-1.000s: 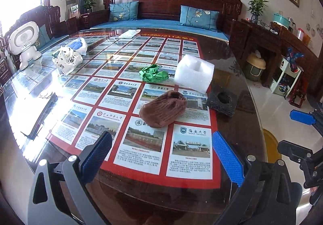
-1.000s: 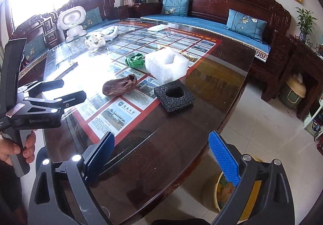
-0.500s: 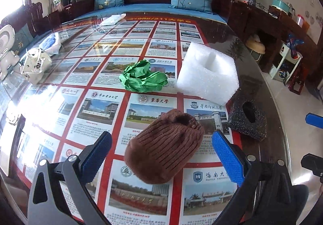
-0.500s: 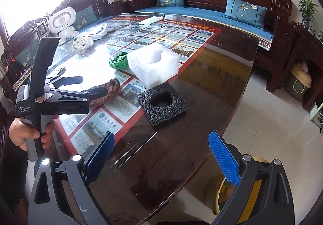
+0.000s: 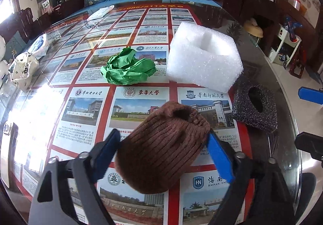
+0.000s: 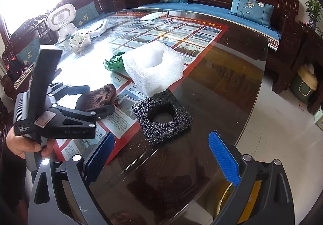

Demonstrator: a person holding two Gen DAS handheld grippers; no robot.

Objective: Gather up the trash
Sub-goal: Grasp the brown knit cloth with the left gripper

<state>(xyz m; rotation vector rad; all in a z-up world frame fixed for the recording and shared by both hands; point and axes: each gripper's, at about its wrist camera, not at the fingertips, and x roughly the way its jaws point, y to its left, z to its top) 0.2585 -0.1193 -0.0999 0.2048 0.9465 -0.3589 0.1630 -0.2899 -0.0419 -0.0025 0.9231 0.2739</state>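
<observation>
My left gripper has its jaws pressed against both sides of the brown knit hat on the glass table. Ahead of them lie crumpled green paper, white foam block and black foam block. My right gripper hovers with jaws wide apart, holding nothing, the black block just beyond.

My left gripper sits low over the table, its blue pads pressed against either side of what lies between them. My left hand grips its handle from below. My right gripper hovers with jaws spread wide, holding nothing.
</observation>
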